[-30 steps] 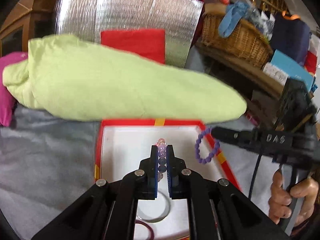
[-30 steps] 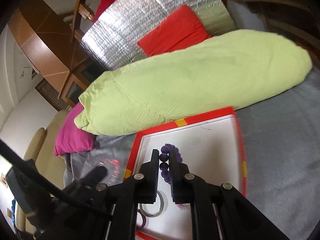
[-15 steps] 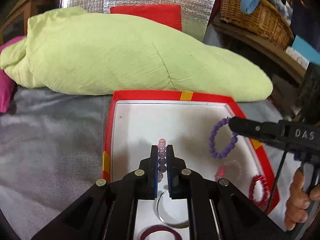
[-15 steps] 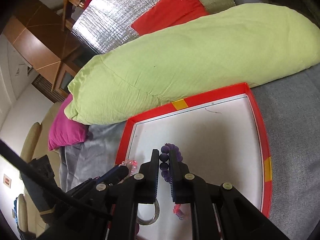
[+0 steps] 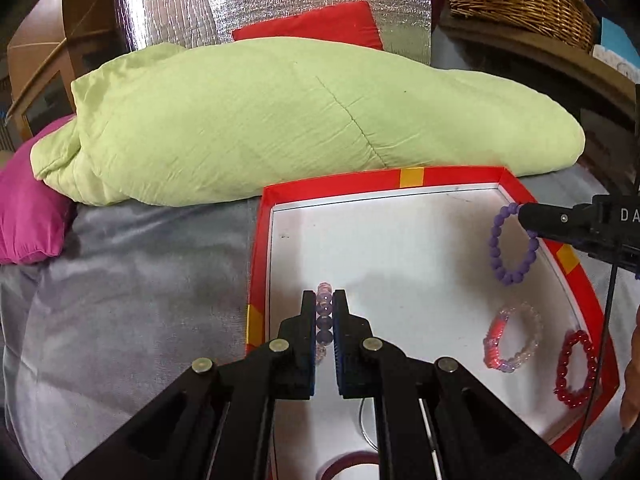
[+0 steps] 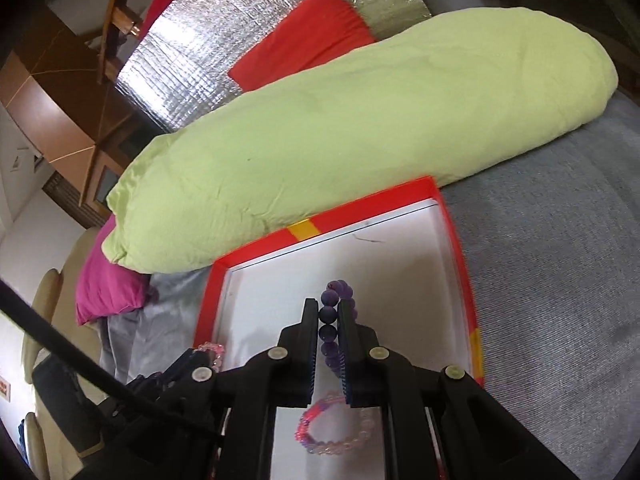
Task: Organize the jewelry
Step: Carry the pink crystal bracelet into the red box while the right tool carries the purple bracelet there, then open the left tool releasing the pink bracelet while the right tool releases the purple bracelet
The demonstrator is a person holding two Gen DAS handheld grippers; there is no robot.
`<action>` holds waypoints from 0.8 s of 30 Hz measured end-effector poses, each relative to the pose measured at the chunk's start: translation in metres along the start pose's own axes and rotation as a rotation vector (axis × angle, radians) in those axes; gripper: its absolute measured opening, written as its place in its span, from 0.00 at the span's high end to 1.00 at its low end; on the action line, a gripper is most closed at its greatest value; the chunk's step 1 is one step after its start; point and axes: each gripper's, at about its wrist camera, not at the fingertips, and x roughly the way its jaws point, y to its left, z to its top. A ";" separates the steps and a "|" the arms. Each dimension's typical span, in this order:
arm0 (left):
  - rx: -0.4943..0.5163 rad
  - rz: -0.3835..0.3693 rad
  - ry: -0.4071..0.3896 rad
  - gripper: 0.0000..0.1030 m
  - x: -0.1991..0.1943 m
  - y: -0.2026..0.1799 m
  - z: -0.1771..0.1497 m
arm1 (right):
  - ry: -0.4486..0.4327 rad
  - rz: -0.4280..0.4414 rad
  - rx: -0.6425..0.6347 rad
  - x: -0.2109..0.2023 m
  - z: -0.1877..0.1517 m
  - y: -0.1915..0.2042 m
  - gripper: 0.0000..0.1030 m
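Grey bed (image 5: 120, 280): both grippers lowered over red tray (image 5: 460, 174); left gripper (image 5: 325, 312) fingers clamp pale bead bracelet (image 5: 325, 300), right gripper (image 6: 329, 320) fingers clamp purple bead bracelet (image 6: 340, 290); release likely next.

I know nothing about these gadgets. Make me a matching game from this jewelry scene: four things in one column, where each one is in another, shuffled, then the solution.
Things:
1. purple bracelet
2. pale clear-bead bracelet
3. red bracelet
4. green pillow

Places:
A. lying in the red tray, near its right rim
B. on the grey cover behind the tray
C. pinched in the left gripper
D. hanging from the right gripper

Pairs: 1-D, 2-C, 3-A, 4-B
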 end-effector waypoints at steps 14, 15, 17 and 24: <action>0.030 0.054 0.007 0.93 0.002 -0.005 -0.003 | 0.005 -0.047 0.028 0.004 0.000 -0.012 0.87; 0.031 0.056 0.007 0.92 0.002 -0.005 -0.003 | 0.004 -0.051 0.031 0.004 0.000 -0.013 0.87; 0.035 0.062 0.010 0.89 0.002 -0.005 -0.003 | 0.006 -0.054 0.034 0.004 0.000 -0.014 0.87; 0.042 0.101 -0.013 0.50 -0.004 -0.004 -0.002 | -0.010 -0.071 0.042 -0.003 0.001 -0.016 0.59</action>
